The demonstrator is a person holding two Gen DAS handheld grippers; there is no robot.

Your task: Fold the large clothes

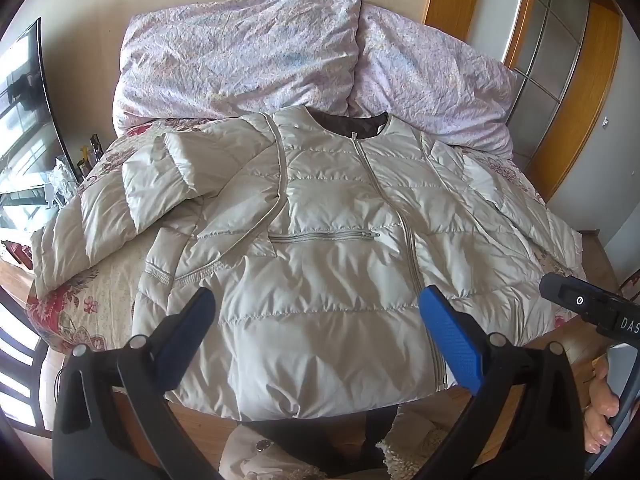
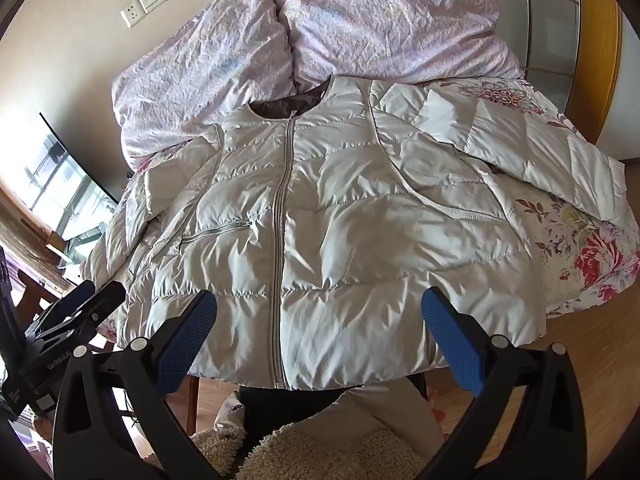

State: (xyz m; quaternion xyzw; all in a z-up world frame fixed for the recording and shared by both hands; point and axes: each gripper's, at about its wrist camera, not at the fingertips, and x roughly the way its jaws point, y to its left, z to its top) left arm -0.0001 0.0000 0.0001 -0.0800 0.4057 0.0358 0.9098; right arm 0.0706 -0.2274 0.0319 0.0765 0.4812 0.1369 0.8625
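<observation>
A pale beige quilted puffer jacket [image 1: 328, 240] lies face up and zipped on the bed, collar away from me, hem at the near edge. Its left sleeve [image 1: 160, 184] is folded back on itself near the shoulder. Its right sleeve [image 2: 520, 152] lies spread out to the right. The jacket also shows in the right wrist view [image 2: 320, 232]. My left gripper [image 1: 316, 320] is open and empty, above the hem. My right gripper [image 2: 320, 324] is open and empty, above the hem around the zip. The right gripper's body [image 1: 588, 308] shows at the right in the left wrist view.
The bed has a floral cover [image 2: 592, 248] and a crumpled lilac duvet [image 1: 248, 52] heaped at its far end. A television [image 1: 24, 112] stands at the left. A wooden door frame [image 1: 576, 92] is at the right. Wooden floor [image 2: 580, 344] lies beside the bed.
</observation>
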